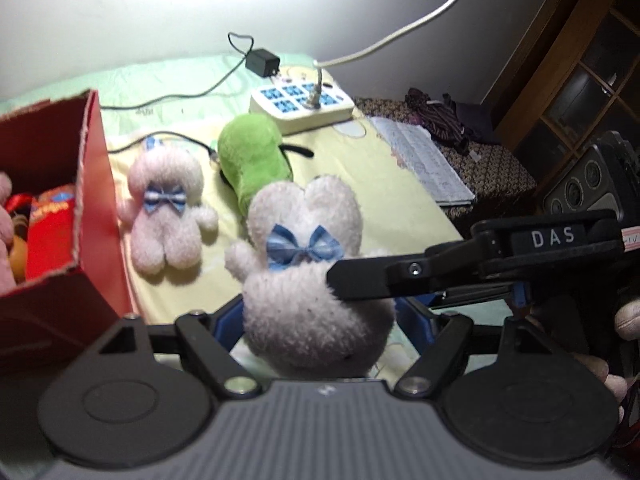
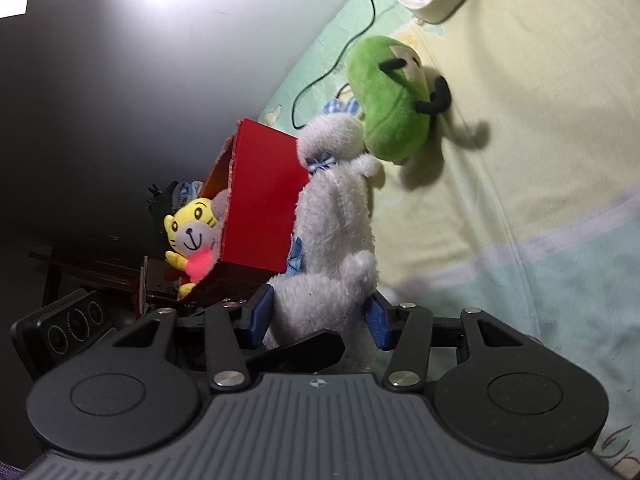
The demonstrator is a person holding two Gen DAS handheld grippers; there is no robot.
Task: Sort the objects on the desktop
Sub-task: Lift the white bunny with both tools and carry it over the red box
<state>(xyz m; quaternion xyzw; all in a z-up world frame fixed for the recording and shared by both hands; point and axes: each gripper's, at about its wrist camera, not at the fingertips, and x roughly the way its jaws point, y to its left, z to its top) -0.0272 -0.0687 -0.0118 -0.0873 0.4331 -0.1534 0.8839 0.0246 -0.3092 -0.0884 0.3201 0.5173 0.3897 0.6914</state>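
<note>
**Both grippers close on one white plush rabbit beside the red box**

The red box (image 1: 96, 216) is the landmark. It stands open at the near left corner of the worktop (image 1: 400, 208), its torn upper rim facing up, with a yellow tiger toy (image 2: 192, 232) and red packaging inside. Just right of the box wall lies a second white rabbit (image 1: 168, 216) with a blue bow, flat on the pale yellow cloth. Further right and behind it lies a green plush (image 1: 252, 156), and beyond that, well away from the box, a white power strip (image 1: 300, 104) with blue sockets and a black adapter (image 1: 262, 62) plugged in. An open notebook (image 1: 424, 160) sits at the worktop's far right edge. Bare cloth lies between the green plush and the notebook.

The only readable writing is "DAS" on the right gripper's black body.

The held white rabbit (image 1: 308, 280), also with a blue bow, is right of the box and in front of the other toys. The left gripper (image 1: 320, 320) has its blue-padded fingers pressed against the rabbit's lower body from both sides. The right gripper (image 2: 320, 316) comes in from the side, and its fingers likewise squeeze the same rabbit, at a medium width.
</note>
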